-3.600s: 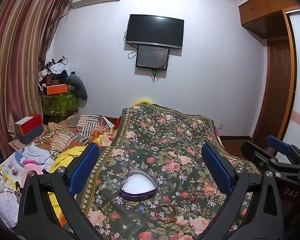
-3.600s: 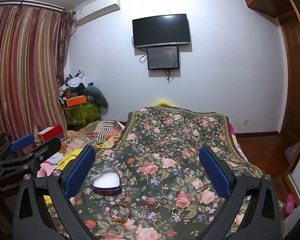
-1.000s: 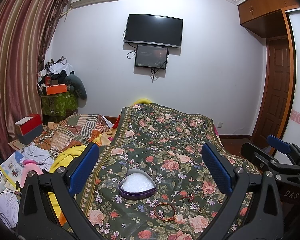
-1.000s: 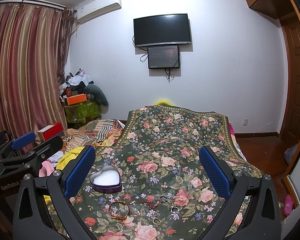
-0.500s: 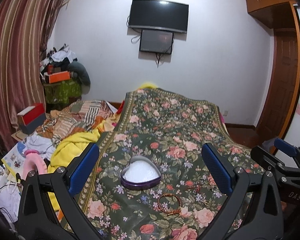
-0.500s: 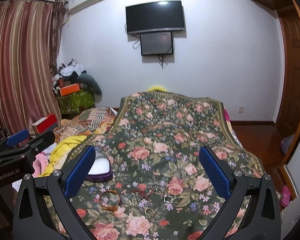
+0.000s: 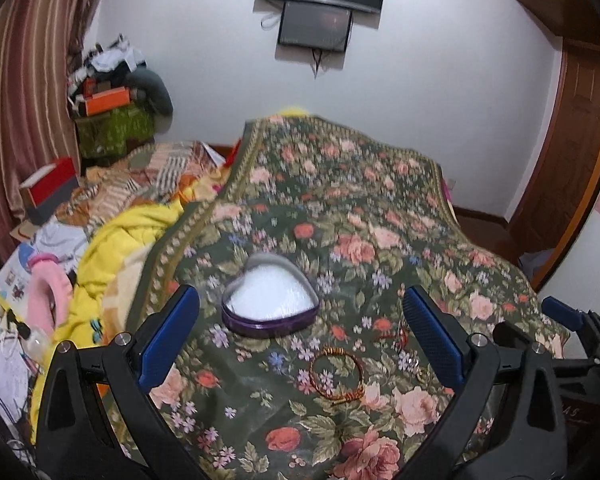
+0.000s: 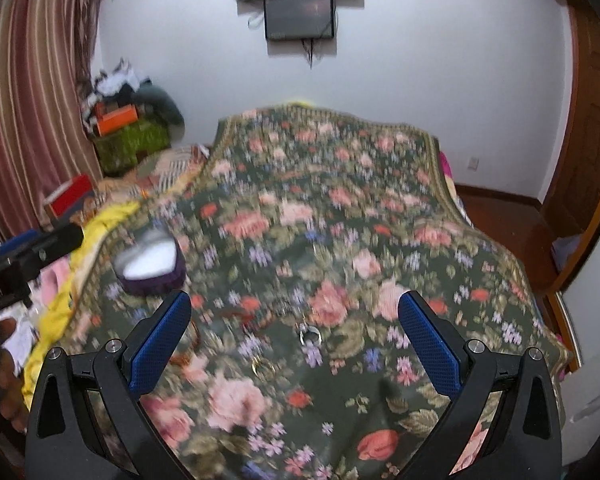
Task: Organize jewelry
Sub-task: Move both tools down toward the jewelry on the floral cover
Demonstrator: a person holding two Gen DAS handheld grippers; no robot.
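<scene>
A big flowery blanket (image 7: 340, 208) covers the bed. The left gripper (image 7: 300, 328) hangs above it with its two blue fingers wide apart and nothing between them. The right gripper (image 8: 294, 326) is the same, fingers far apart and holding nothing. In the left wrist view, a purple heart-shaped box (image 7: 270, 298) sits on the blanket between the fingers, a bit to the left, with white stuff inside. Nearer and to the right of the box lies a red and gold bracelet (image 7: 336, 374), well apart from it. This view is sharp, so the bracelet is easy to see. The right wrist view is blurry. There the heart-shaped box (image 8: 150, 266) sits far off to the left, and the bracelet is mostly hidden behind the left finger. But this view shows a small silver ring (image 8: 311, 336) in the middle of the blanket and a gold ring (image 8: 263, 366) just nearer and to its left. At the left edge of this view, the other gripper pokes in.
</scene>
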